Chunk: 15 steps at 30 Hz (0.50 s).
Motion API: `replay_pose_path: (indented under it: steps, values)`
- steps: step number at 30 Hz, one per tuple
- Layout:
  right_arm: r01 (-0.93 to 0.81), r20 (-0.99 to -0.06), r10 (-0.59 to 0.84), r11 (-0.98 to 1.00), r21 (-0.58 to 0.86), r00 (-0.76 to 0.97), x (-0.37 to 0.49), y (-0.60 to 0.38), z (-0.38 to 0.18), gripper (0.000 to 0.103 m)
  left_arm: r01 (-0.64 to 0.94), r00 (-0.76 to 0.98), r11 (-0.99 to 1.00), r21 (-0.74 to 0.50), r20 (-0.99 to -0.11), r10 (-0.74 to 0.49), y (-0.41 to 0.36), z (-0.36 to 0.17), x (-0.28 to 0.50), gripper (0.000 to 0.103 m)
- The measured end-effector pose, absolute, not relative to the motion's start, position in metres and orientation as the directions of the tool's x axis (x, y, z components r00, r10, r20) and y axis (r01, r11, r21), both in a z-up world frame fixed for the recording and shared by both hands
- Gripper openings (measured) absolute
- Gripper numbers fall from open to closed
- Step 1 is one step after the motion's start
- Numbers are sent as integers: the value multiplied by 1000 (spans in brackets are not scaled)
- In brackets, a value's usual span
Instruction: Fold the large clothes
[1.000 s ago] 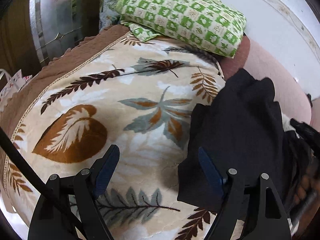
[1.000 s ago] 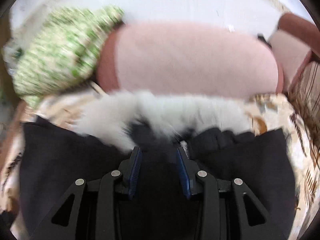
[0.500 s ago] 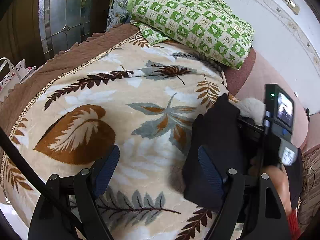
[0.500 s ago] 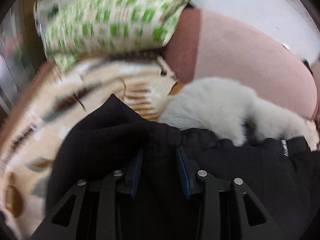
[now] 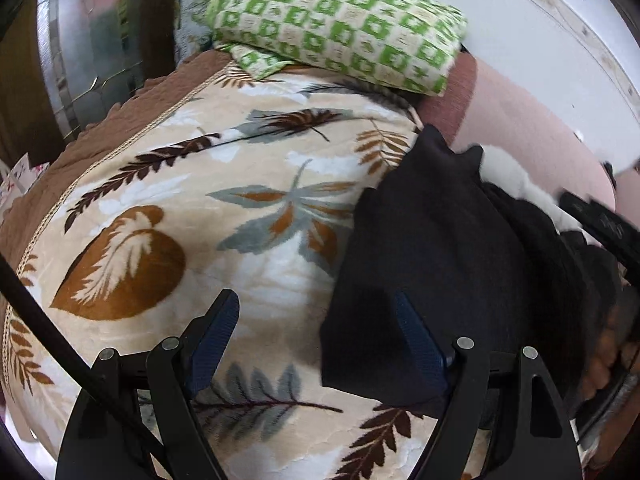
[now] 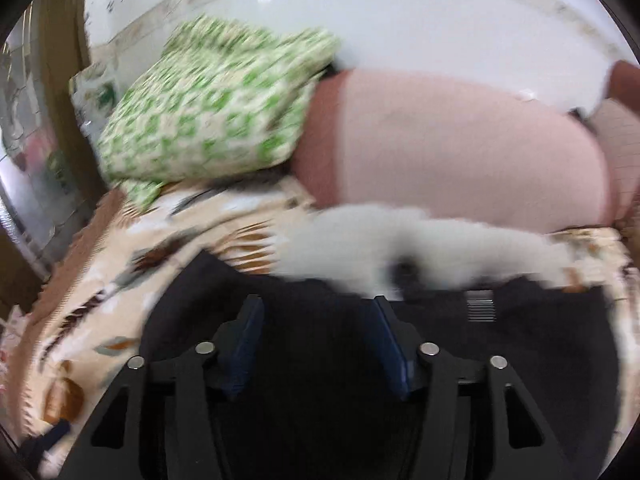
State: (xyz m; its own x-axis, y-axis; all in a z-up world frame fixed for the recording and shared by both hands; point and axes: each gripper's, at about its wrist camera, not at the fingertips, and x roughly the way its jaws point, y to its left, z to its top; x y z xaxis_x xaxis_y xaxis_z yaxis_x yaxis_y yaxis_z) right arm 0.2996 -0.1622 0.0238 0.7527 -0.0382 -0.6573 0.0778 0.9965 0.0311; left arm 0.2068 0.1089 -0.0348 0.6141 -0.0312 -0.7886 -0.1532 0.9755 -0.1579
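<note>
A leaf-patterned blanket [image 5: 168, 208] covered the bed, with a green checked pillow [image 5: 340, 20] at its far end. The black garment [image 5: 440, 248], white fur trim [image 6: 400, 236] at its far edge, lay on the blanket's right side. The left gripper [image 5: 316, 320] stood wide open and empty over the blanket at the garment's left edge. The right gripper [image 6: 316, 332], jaws just opening, held nothing above the garment.

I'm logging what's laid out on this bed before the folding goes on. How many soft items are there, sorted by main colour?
Black with white fur trim: 1, the coat
Green and cream checked: 1, the folded quilt
Beige with leaf print: 1, the blanket
Pink: 1, the bolster
Total: 4
</note>
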Motion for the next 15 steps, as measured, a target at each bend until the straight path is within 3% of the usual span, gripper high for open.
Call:
replay_pose_path:
  steps: [4, 6, 8, 11, 15]
  values:
    - [235, -697, -201, 971, -49, 688, 291, -237, 0, 60, -126, 619, 985, -117, -785, -14, 94, -40, 209, 80]
    - [322, -715, -226, 947, -2, 662, 286, -282, -13, 44, -122, 620, 987, -104, -785, -6, 90, -42, 211, 80]
    - [463, -726, -268, 883, 78, 633, 273, -332, -25, 44, -123, 613, 987, -101, -790, -5, 90, -44, 213, 80]
    - [580, -767, -205, 775, 252, 608, 258, -389, -47, 45, -126, 596, 986, -113, -803, -15, 90, -49, 217, 82]
    - [623, -788, -190, 727, 288, 586, 255, -407, -61, 44, -137, 588, 983, -120, -809, -17, 91, -50, 218, 85]
